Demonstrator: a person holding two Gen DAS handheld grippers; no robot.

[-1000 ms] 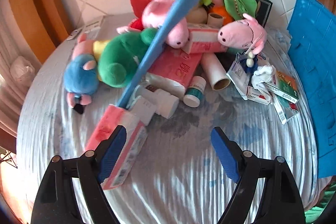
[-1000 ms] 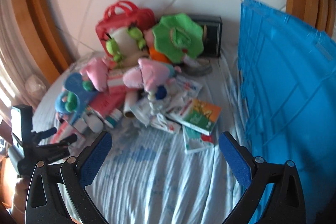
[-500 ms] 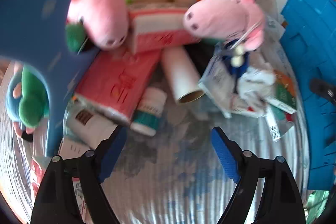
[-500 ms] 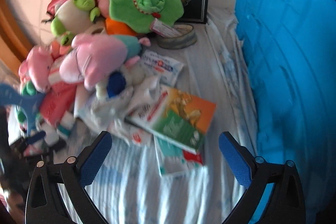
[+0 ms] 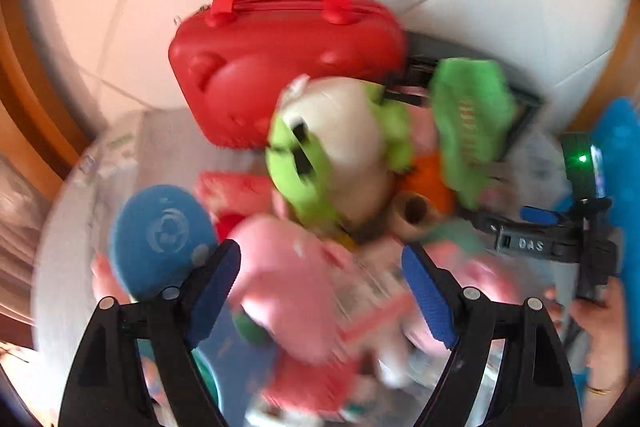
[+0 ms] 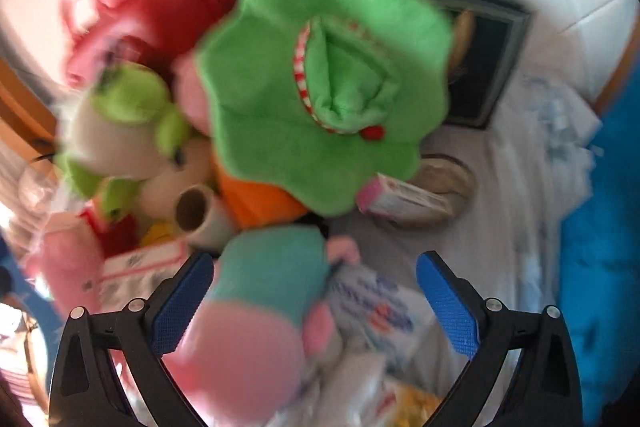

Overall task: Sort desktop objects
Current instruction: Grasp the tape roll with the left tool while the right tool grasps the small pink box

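- Left claw (image 5: 322,291) spread apart, empty, over pink plush (image 5: 288,291).
- Right claw (image 6: 314,291) spread apart, empty, over teal-and-pink plush (image 6: 272,279).
- Red case (image 5: 280,67) behind pile.

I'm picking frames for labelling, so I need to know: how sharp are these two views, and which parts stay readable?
Left wrist view: motion blur smears the pink plush and boxes near the left gripper; the red case is only mildly soft. Right wrist view: blurred throughout, the green plush hat soft-edged, the pink and teal plush by the right gripper smeared. Both grippers' own fingers stay crisp; fisheye bends the edges.
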